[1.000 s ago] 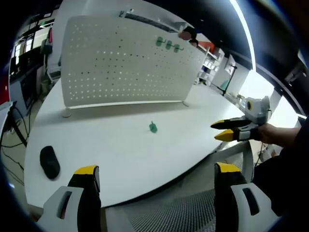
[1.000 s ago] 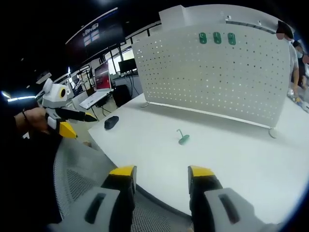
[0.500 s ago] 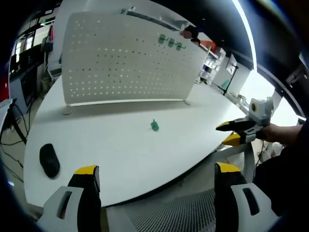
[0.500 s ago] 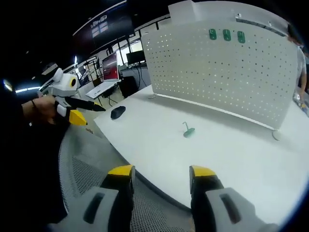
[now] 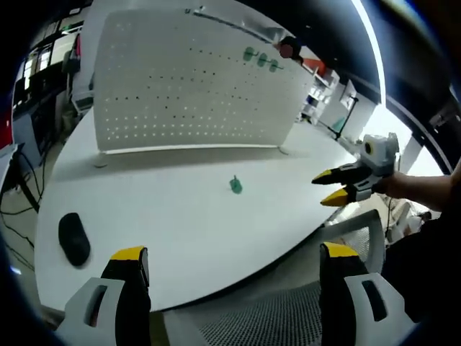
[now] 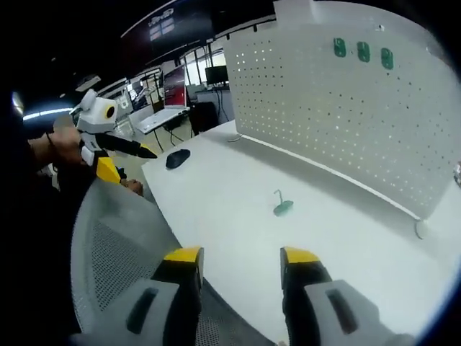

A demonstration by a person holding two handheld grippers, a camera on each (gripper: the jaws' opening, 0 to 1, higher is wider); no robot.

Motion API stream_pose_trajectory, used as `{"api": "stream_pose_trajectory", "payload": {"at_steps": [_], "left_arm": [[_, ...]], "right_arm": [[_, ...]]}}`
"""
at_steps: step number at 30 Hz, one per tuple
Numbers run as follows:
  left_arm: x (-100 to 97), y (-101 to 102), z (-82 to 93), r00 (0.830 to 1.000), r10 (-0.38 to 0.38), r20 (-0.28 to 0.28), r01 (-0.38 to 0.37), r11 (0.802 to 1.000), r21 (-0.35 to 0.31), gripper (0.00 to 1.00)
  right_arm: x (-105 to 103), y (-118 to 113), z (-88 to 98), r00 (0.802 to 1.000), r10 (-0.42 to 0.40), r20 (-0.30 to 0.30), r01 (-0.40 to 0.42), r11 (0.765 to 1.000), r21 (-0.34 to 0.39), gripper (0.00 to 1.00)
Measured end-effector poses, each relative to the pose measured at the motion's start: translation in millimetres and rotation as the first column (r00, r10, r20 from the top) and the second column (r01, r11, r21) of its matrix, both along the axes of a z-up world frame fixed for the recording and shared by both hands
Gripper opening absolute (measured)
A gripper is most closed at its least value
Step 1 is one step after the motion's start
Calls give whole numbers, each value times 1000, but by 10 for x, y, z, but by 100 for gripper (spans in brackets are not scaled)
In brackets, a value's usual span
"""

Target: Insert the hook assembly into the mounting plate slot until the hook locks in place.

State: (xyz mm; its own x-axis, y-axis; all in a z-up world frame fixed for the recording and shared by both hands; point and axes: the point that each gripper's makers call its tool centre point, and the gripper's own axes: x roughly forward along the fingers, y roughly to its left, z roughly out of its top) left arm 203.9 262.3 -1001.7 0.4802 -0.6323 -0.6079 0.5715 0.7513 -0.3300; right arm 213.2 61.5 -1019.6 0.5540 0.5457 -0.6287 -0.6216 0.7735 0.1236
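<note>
A small green hook assembly [image 5: 235, 185] lies loose on the white table [image 5: 166, 216], also seen in the right gripper view [image 6: 282, 207]. Behind it stands the white perforated mounting plate [image 5: 187, 86], with three green hooks [image 5: 262, 59] hanging near its top edge; the plate [image 6: 338, 122] and those hooks [image 6: 363, 51] show in the right gripper view too. My left gripper [image 5: 234, 252] is open and holds nothing, back from the table's edge. My right gripper [image 6: 241, 254] is open and holds nothing, likewise short of the table. Each appears in the other's view: right gripper [image 5: 331, 189], left gripper [image 6: 119, 157].
A black mouse [image 5: 72, 239] lies on the table's near left, also seen as mouse [image 6: 177, 158]. A grey mesh chair [image 6: 122, 267] sits between the grippers and the table's edge. Desks with a laptop [image 6: 162, 119] and monitors stand beyond. A person stands behind the plate.
Both views have shifted slightly with the hands. The right gripper has risen a little and come closer to the table's edge. The green hook on the table has not moved.
</note>
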Motion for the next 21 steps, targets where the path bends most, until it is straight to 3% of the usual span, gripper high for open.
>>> {"api": "stream_pose_trajectory", "payload": {"at_steps": [11, 16, 21], "left_arm": [[77, -1, -81, 1000, 1, -28, -1, 1000, -1, 99], [101, -18, -93, 999, 2, -37, -3, 1000, -6, 99], [117, -30, -95, 999, -1, -42, 0, 1000, -8, 99]], "right_arm": [[607, 218, -195, 999, 33, -13, -32, 999, 14, 38], [863, 293, -294, 999, -1, -34, 3, 999, 42, 37], [1036, 375, -455, 998, 31, -51, -31, 999, 6, 33]]}}
